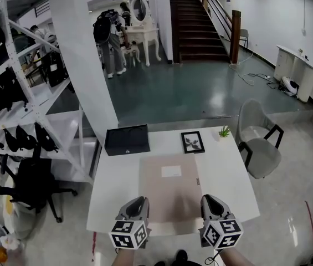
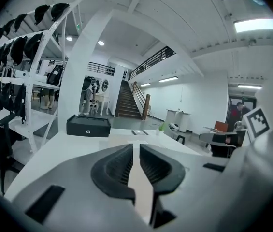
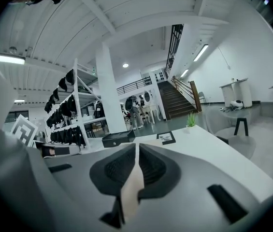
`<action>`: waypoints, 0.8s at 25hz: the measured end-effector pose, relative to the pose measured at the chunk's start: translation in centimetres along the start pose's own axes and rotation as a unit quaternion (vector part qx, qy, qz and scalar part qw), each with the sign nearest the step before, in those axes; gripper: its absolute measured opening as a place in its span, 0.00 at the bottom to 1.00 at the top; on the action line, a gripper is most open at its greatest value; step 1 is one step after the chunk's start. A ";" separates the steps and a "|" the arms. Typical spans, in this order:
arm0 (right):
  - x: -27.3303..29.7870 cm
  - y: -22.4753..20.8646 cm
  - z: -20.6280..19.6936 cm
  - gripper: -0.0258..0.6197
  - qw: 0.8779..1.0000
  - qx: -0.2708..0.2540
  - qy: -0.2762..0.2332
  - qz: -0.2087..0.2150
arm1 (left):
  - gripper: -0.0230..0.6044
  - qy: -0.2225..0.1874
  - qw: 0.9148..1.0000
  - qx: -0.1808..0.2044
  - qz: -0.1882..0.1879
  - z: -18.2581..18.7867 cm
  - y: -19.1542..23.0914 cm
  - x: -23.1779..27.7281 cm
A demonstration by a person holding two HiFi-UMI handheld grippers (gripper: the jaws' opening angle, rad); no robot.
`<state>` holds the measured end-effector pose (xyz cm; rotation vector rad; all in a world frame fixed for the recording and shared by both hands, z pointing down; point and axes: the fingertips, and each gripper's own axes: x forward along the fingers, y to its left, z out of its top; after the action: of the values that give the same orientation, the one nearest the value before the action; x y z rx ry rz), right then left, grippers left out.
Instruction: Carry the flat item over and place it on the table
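Left hand-held gripper (image 1: 138,203) and right hand-held gripper (image 1: 211,200) are each clamped on the near edge of the beige folder (image 1: 170,190), which lies over the white tabletop (image 1: 117,182); grasp made, carry and set-down apparently remain.

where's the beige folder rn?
Head view, centre: beige folder over the white table, near edge clamped by left gripper and right gripper; black box beyond it.
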<state>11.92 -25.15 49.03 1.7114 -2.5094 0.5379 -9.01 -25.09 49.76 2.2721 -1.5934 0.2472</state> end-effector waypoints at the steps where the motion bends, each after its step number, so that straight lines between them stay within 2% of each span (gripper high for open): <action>1: -0.2 0.1 0.1 0.07 1.000 -0.002 -0.002 0.001 | 0.10 -0.004 1.000 0.001 -0.001 0.1 -0.2 -0.2; 9: -1.1 0.2 -0.3 0.04 1.000 0.009 0.003 -0.002 | 0.09 -0.013 1.000 0.002 -0.004 0.1 -1.1 -1.2; 20: -1.5 1.2 -0.1 0.04 1.000 0.005 0.005 0.021 | 0.09 -0.011 1.000 0.000 0.005 -0.2 -0.6 -1.9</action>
<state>11.33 -23.39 48.50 1.6597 -2.5456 0.5622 -9.08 -23.10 49.21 2.2741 -1.6173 0.2247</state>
